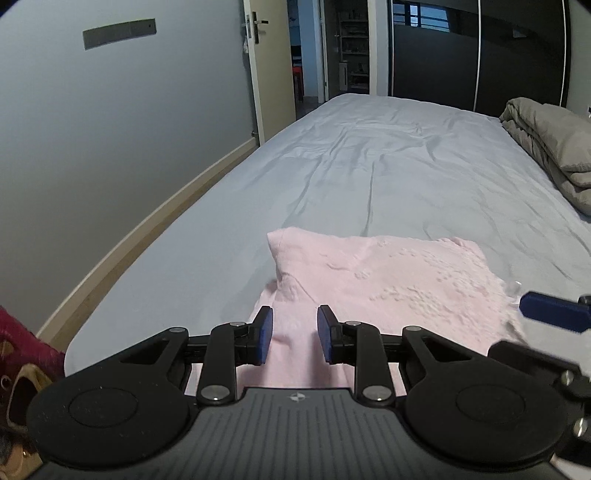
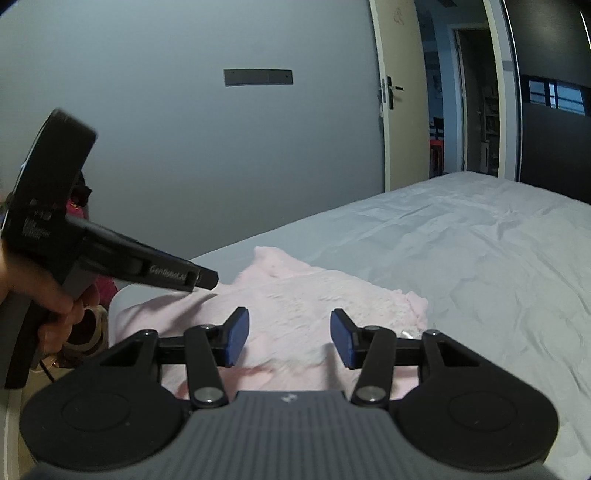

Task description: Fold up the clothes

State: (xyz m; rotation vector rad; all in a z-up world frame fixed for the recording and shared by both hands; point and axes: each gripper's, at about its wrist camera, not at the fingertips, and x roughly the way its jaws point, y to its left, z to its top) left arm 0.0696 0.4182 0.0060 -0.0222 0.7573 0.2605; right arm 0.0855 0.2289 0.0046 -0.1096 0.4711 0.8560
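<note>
We see a pale pink garment [image 1: 373, 280] with a raised, bumpy texture, no print. Under it the sheet [image 1: 388, 170] is plain light grey-blue. Our grippers are black with blue pads [image 1: 265, 334]. The duvet [image 1: 546, 147] is taupe. The wall [image 1: 122, 122] is pale grey with a darker grey plate [image 1: 119, 33]; the wardrobe [image 1: 443, 59] is black, the door [image 1: 271, 66] cream.

Garment [image 1: 380, 280] on bed [image 1: 388, 166] near edge; duvet [image 1: 550, 155] at bed's right side, well apart; door [image 1: 258, 70] behind, left; both grippers above garment.
</note>
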